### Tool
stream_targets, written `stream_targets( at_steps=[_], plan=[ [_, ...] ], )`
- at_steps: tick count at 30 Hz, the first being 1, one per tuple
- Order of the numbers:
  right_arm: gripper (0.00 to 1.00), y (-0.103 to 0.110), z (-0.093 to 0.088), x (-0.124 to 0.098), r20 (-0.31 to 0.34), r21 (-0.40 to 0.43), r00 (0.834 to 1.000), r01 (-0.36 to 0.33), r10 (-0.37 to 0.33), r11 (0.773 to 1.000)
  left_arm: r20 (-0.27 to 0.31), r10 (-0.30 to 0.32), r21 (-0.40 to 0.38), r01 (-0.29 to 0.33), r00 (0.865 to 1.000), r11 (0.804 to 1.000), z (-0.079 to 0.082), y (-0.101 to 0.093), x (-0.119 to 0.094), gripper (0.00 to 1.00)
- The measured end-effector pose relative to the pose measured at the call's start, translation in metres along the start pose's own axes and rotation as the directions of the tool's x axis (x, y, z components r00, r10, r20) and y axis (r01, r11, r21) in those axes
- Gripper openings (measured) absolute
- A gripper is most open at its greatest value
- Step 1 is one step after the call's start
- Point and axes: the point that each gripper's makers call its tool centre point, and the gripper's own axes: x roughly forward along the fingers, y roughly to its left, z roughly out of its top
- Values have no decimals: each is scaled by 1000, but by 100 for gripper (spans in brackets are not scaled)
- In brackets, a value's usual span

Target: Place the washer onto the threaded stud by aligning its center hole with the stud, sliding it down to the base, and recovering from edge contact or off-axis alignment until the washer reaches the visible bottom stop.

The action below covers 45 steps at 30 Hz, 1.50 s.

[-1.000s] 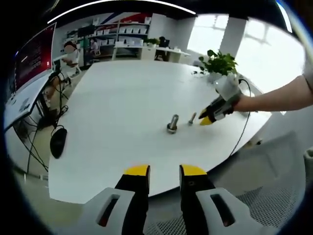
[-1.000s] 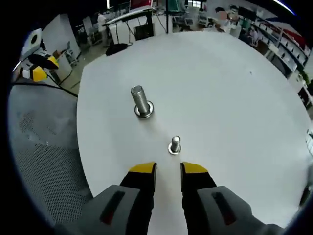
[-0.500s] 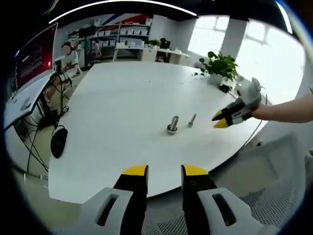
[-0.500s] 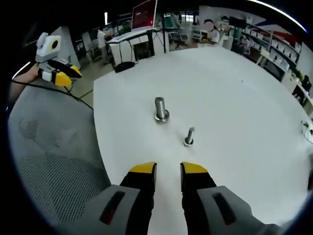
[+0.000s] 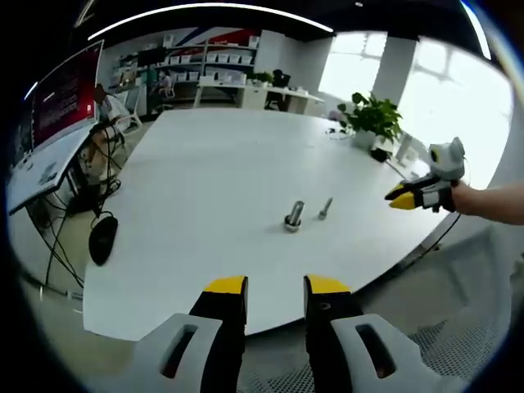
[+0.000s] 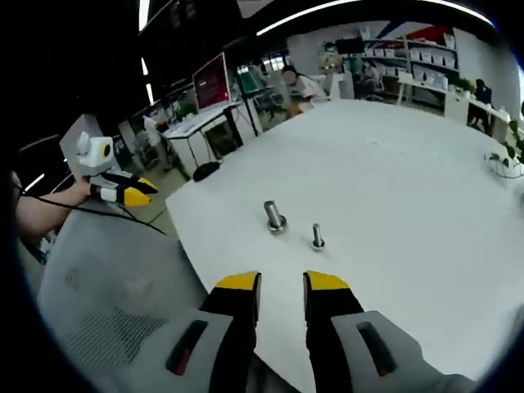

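Note:
Two threaded parts stand upright on the white table (image 5: 205, 172). The thicker stud (image 5: 294, 215) (image 6: 274, 216) has a flat ring, seemingly a washer (image 6: 276, 228), around its base. A thinner bolt (image 5: 325, 208) (image 6: 318, 237) stands close beside it. My left gripper (image 5: 275, 286) hovers off the table's near edge, open with nothing between its jaws. My right gripper (image 6: 282, 283) is also open and empty, back from the table edge, well short of both parts. The right gripper (image 5: 417, 196) shows past the table's right edge, and the left gripper (image 6: 123, 192) shows off the table at left.
A potted plant (image 5: 372, 119) stands at the far right of the table. A black mouse (image 5: 102, 239) and cables lie on a desk at left, below a monitor (image 5: 65, 90). A grey mesh chair (image 6: 106, 295) sits beside the table. Shelves and people fill the back of the room.
The right gripper has drawn back from the thin bolt, off the table edge. The left gripper has barely moved. The two parts have stayed put.

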Motion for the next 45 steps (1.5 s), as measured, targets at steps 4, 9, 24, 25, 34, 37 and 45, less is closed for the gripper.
stream_targets(
  at_steps=[4,9,24,25,34,37,45],
  plan=[
    [24,12,-4,-9,27,34,1000,0,-1,999,-11,3,16,-3,1000,1000,-2,-1,1,25],
    [24,28,0,-25,98,54,995,-14,9,998,-7,15,19,-15,1000,1000,-1,1,0,25],
    [30,46,3,-59,173,83,984,26,-40,996,-6,4,20,-4,1000,1000,0,-1,0,26],
    [30,48,0,-58,160,80,986,29,-41,996,-5,5,18,-4,1000,1000,0,0,0,26],
    [30,59,-4,-62,160,64,983,80,-89,995,2,-2,21,2,1000,1000,1,-1,0,26],
    [30,53,-3,-62,162,58,977,134,-142,989,13,-5,22,4,1000,1000,3,-1,-1,26],
    [31,38,-15,-60,121,87,967,217,-226,972,16,-4,17,4,1000,1000,2,0,-1,25]
  ],
)
